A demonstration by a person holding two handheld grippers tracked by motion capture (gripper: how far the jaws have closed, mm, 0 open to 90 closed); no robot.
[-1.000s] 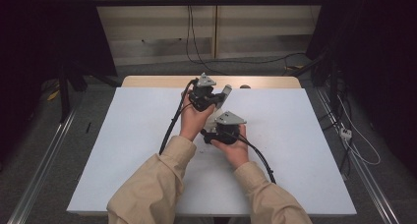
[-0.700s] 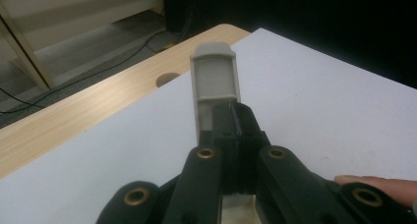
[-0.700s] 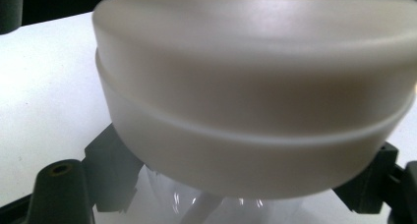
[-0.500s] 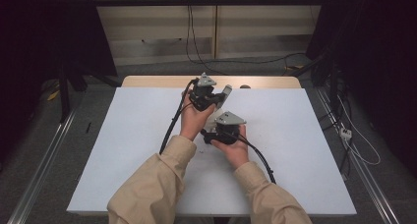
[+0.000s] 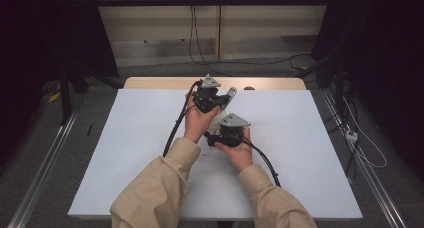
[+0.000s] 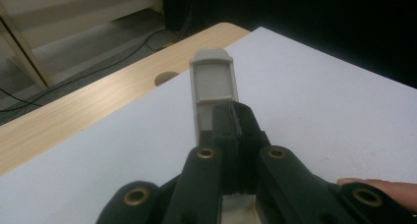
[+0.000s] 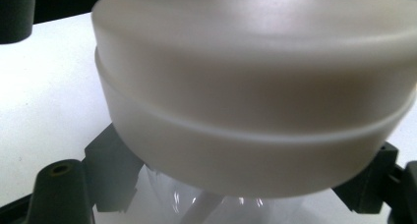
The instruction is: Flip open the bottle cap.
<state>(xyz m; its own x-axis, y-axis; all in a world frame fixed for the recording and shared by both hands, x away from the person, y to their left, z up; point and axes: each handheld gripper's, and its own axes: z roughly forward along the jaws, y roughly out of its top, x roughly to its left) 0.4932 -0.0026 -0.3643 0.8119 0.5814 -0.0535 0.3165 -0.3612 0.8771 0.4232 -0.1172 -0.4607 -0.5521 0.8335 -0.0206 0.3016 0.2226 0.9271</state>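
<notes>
Plainly, above the white table (image 5: 125, 153), a clear plastic container (image 7: 196, 197) with a pale lid (image 7: 255, 116) looks light, rigid, slick. The right gripper (image 5: 220, 136) clamps under the lid; the left gripper (image 5: 214, 100) pinches its grey flap (image 6: 213, 84), the better hold.

A pale grey-white plastic piece (image 6: 212, 86), flat and rectangular with a rounded cap-like end, stands out tilted above the white table top, its lower end pinched and hidden. Close by is a second item: a round, off-white lid (image 7: 255, 101) with a raised ridge around its side, sitting on a clear container (image 7: 196, 199) seen below it.
</notes>
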